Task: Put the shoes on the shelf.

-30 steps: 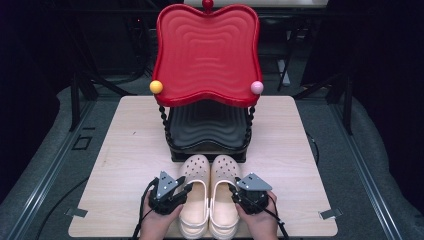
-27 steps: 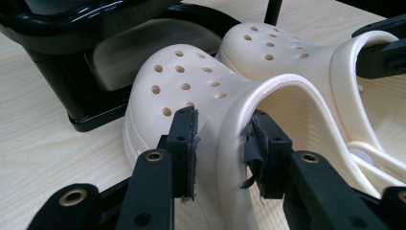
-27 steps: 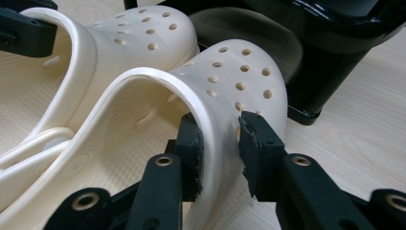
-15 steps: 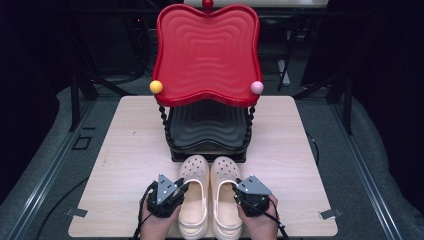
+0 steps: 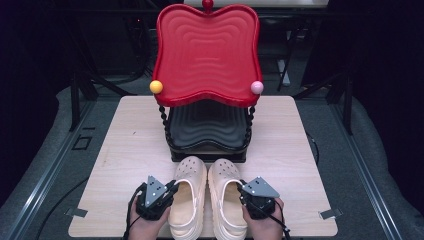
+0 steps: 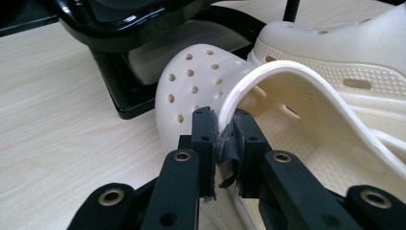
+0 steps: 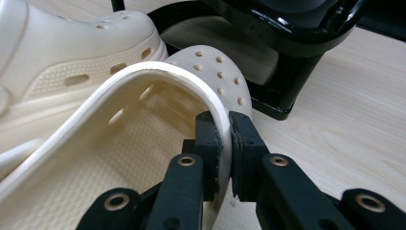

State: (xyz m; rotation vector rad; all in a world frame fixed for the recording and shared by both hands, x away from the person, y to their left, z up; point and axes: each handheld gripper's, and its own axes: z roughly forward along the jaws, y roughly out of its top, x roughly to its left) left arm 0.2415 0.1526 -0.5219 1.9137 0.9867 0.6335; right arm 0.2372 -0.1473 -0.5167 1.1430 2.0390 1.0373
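Left tongs (image 5: 172,190) have just closed onto left clog's (image 5: 189,197) outer rim; right tongs (image 5: 241,191) likewise on right clog (image 5: 227,200). Both clogs just in front of rack (image 5: 207,145).

The left gripper (image 6: 222,143) has just closed its jaws on the cream clog's (image 6: 201,81) rim.

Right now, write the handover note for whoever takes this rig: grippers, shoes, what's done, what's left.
Left gripper: jaws have just been closing, now clamped on the outer wall of the left clog.
Right gripper: likewise just closed, clamped on the outer wall of the right clog.
Both clogs sit side by side on the table, toes toward the two-tier rack.
Done: both gripped. Left: probably lifting them onto the rack; its black lower tray is empty.
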